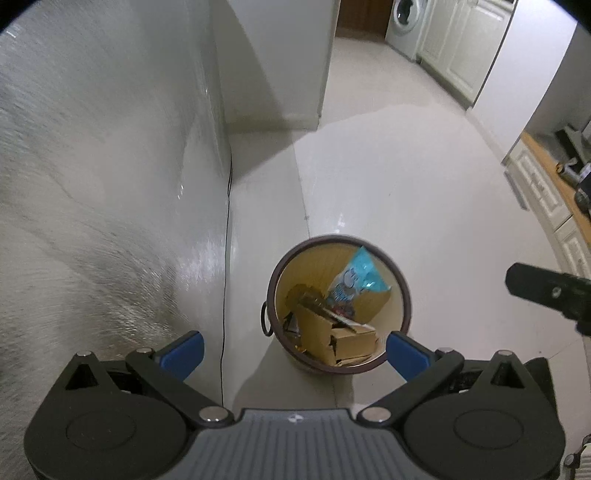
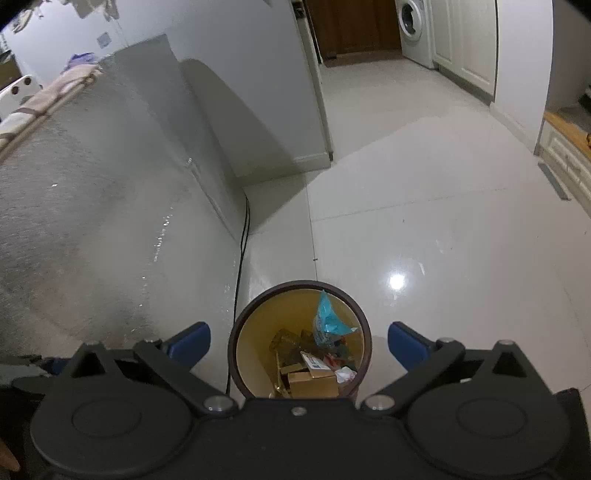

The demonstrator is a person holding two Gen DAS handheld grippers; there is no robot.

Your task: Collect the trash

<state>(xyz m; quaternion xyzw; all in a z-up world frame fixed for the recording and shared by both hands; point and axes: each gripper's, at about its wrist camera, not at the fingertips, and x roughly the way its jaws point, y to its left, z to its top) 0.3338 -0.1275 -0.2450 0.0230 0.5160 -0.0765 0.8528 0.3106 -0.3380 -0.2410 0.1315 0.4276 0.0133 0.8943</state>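
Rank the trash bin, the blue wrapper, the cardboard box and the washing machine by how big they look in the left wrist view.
1. trash bin
2. cardboard box
3. blue wrapper, looks close to the box, so unsure
4. washing machine, smallest here only because it stands far off and is cut by the frame

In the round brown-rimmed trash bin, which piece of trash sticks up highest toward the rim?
The light blue plastic snack bag, standing on end against the bin wall; the brown cardboard box lies lower down.
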